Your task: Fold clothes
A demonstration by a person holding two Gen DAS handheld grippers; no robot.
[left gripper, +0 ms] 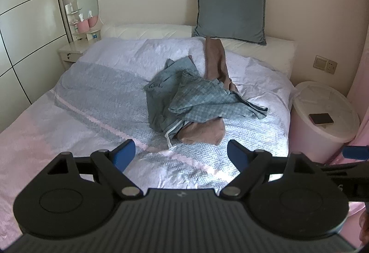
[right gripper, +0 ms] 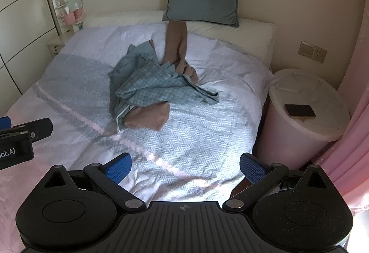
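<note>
Both tools were held above the near end of the bed (left gripper: 76, 100): left gripper (left gripper: 181, 155) and right gripper (right gripper: 185, 167) each stood spread wide, holding nothing. The clothes lay unfolded mid-bed, well ahead of them: a blue checked garment (right gripper: 156, 89) crumpled over a brown garment (right gripper: 147, 118). By appearance, folding remained outstanding; separating one garment and spreading it flat seemed required.

Bare bedspread (left gripper: 180, 160) ahead of both claws – open path to clothes heap (right gripper: 147, 91); pink bin (right gripper: 306, 114) crowds right.
</note>
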